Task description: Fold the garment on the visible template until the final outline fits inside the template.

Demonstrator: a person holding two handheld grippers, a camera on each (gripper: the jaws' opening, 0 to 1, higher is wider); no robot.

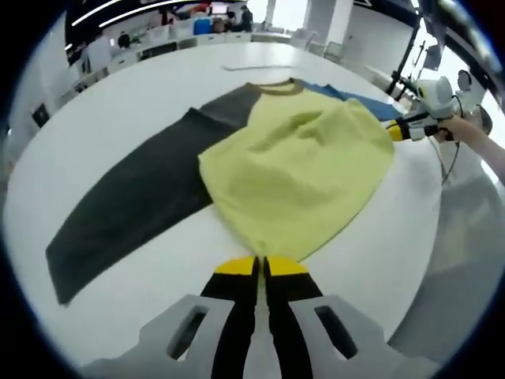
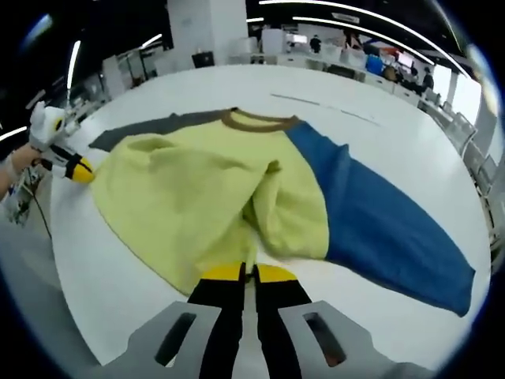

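A yellow sweatshirt (image 1: 300, 166) with a brown collar (image 1: 278, 88), a dark grey sleeve (image 1: 130, 205) and a blue sleeve (image 2: 387, 213) lies rumpled on the white table (image 1: 102, 110). My left gripper (image 1: 260, 267) is shut on the yellow hem at the near edge. In the right gripper view, my right gripper (image 2: 246, 274) is shut on a bunched fold of the yellow body (image 2: 189, 205). Each gripper also shows in the other's view, at the garment's side edge: the right gripper (image 1: 402, 129) in a hand, the left gripper (image 2: 79, 170) at the far left.
A thin line mark (image 2: 316, 103) runs across the table beyond the collar. The table's rounded edge (image 1: 430, 237) drops off close to the right gripper. Desks, chairs and people (image 2: 379, 63) stand far behind. A stand (image 1: 410, 63) rises beside the table.
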